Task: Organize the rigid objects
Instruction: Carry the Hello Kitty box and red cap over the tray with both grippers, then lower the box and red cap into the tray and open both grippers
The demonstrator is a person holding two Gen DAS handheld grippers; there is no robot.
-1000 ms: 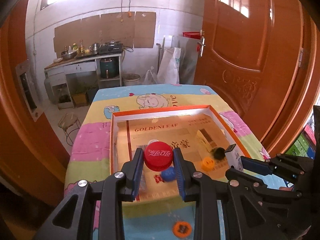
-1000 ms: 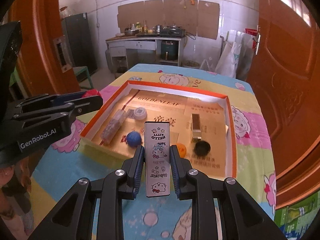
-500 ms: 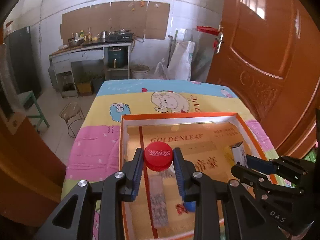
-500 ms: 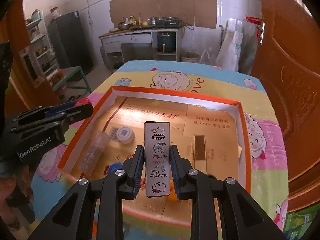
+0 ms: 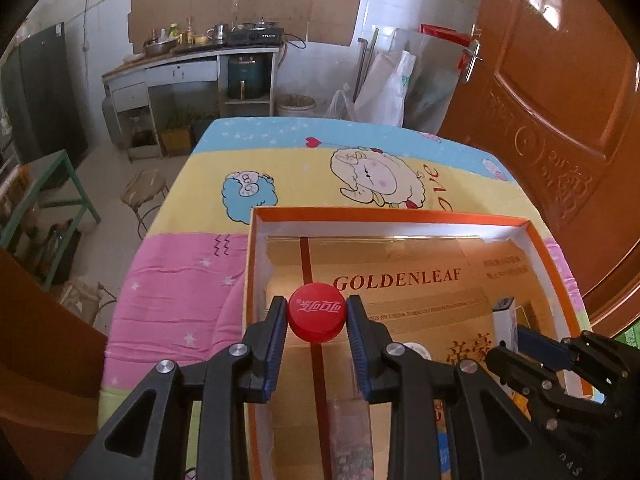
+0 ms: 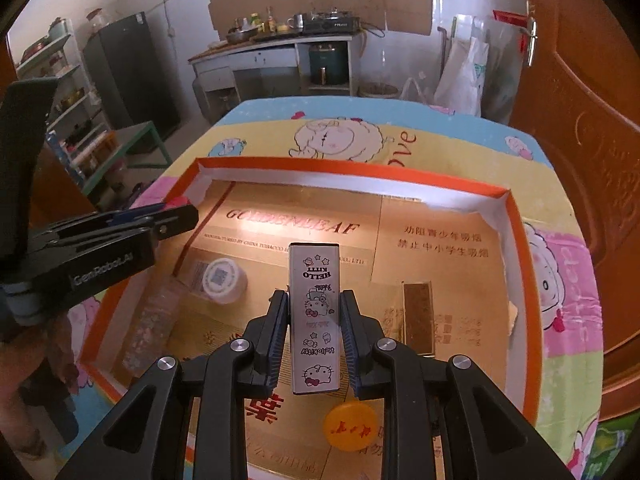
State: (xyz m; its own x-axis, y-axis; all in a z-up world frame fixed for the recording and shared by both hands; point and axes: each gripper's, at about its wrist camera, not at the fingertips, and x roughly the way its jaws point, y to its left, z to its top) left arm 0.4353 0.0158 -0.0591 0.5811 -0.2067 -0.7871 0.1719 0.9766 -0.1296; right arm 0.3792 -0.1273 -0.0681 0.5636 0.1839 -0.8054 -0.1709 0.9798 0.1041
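The left hand-held gripper [image 5: 317, 322] was closed on one red bottle cap [image 5: 317, 313], its two blue pads pressing the cap from both sides. The cap was held above the orange-rimmed box [image 5: 541, 240], over the near left part of its floor, close to the printed word GOLDENLEAF.

The right hand-held gripper [image 6: 314, 334] was closed on one flat silver case [image 6: 315, 320] with Hello Kitty drawings. The case stood lengthwise between the two fingers and reached beyond the fingertips. It was held above the middle of the same box [image 6: 360, 172].

Inside the box, the right wrist view showed four loose things. One white round lid [image 6: 224, 280] lay in the left half. One clear long piece [image 6: 150, 326] with a flower pattern lay along the left wall, just beside the lid. One gold-brown bar [image 6: 418, 318] lay in the right half, parallel to the right wall and apart from it. One orange cap [image 6: 351, 426] lay near the front edge, partly under the right gripper. In the left wrist view the clear piece [image 5: 352, 436] appeared under the left gripper, and only the edge of the white lid [image 5: 416, 350] showed behind a finger.

The box rested on one tabletop covered with a cartoon cloth [image 5: 180, 288] in blue, yellow and pink stripes. The box took the near part of the cloth, and the far part showed a sheep drawing.
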